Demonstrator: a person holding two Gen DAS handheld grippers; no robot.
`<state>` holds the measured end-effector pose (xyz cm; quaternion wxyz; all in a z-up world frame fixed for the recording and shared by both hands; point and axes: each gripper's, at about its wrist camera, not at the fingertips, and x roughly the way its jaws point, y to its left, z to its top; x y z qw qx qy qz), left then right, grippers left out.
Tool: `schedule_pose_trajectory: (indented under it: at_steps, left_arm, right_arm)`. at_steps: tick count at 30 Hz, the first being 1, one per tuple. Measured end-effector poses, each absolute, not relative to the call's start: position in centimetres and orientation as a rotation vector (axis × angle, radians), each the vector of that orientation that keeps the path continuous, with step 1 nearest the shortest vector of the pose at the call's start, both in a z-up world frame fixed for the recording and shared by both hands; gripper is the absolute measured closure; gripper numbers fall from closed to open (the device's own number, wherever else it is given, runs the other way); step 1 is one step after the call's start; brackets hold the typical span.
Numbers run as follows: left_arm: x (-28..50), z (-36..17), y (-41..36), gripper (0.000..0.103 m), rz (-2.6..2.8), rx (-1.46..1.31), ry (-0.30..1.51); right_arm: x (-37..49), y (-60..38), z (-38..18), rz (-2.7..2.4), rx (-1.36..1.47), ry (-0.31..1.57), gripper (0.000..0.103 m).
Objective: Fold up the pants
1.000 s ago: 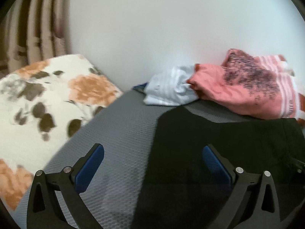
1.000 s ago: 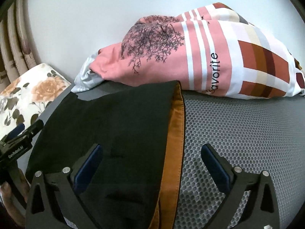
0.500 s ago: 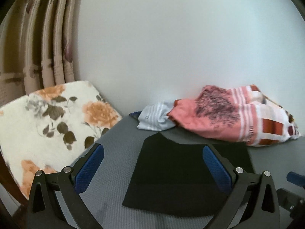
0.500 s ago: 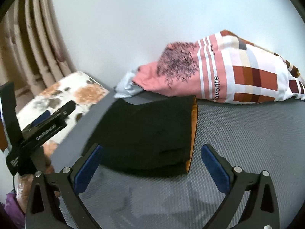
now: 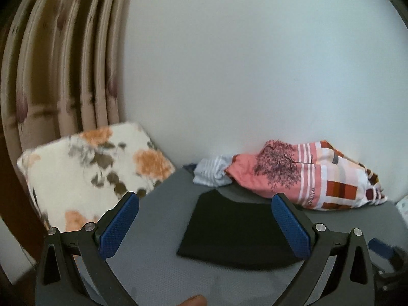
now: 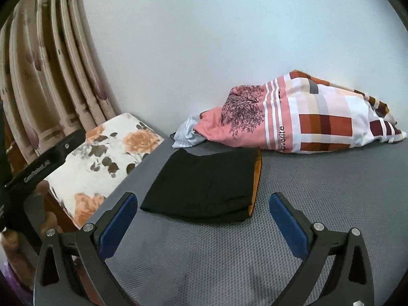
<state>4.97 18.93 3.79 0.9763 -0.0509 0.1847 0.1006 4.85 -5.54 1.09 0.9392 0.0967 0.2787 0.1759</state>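
The black pants (image 5: 234, 227) lie folded into a compact flat block on the grey textured surface (image 5: 163, 267). In the right wrist view the pants (image 6: 206, 186) show an orange lining along their right edge. My left gripper (image 5: 204, 227) is open and empty, held back from and above the pants. My right gripper (image 6: 204, 221) is open and empty, also back from the pants' near edge. The left gripper's body shows at the left of the right wrist view (image 6: 40, 168).
A pink patterned blanket (image 6: 301, 117) and a pale striped cloth (image 6: 187, 132) are heaped against the white wall behind the pants. A floral pillow (image 5: 89, 176) leans at the left by the curtains (image 5: 63, 71).
Both grippers have drawn back and up from the pants, which now look smaller and farther away. The pants have stayed folded in place.
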Motion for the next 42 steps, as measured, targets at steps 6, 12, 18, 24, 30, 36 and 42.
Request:
schedule_pose_trajectory:
  at_steps: [6,12,18,24,30,36,42]
  left_arm:
    - [4.4,2.0,18.7,0.0,0.164,-0.112,0.393]
    - [4.7,0.5,18.2,0.0,0.146,-0.063,0.403]
    - [4.4,-0.1,18.2,0.0,0.143,-0.05,0.397]
    - [4.6,-0.5,18.1,0.0,0.166,-0.023,0.406]
    - [5.1,-0.7,17.7,0.0,0.157,-0.012,0.411]
    - [5.2,-0.9,17.6,0.0,0.145,-0.013,0.422]
    - [5.3,-1.2,17.5,0.0,0.138,-0.014,0.43]
  right_arm:
    - [3.7,-5.7,1.7,0.365,0.184,0.56,0.0]
    - [3.3,-5.2,1.2,0.351,0.168,0.575,0.0]
    - [3.2,-4.2,0.7,0.357,0.151,0.593,0.0]
    - [3.4,-3.3,0.2,0.377,0.133,0.611,0.0]
    - [3.5,-2.9,-0.2,0.385,0.122,0.624,0.0]
    - [3.4,-2.8,-0.3,0.384,0.117,0.629,0.0]
    - [3.5,-2.7,-0.4,0.383,0.118,0.641,0.0]
